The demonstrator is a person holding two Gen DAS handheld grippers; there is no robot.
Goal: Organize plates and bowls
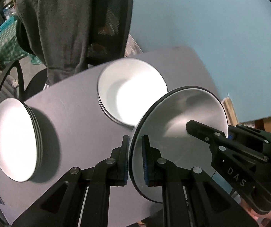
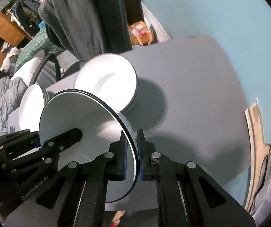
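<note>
Both claws grip empty bowl (image 1: pixel 182 117)

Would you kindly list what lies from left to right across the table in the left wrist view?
Plate stack → bowl stack → held bowl, its rim clamped in the left gripper → right gripper, gripping its far rim.

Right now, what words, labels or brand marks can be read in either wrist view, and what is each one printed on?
"DAS": on the right gripper body, seen in the left wrist view.
"GenRobot.AI": on the left gripper body, seen in the right wrist view.
Label on the teal box at the far left: too small and blurred to read.
</note>
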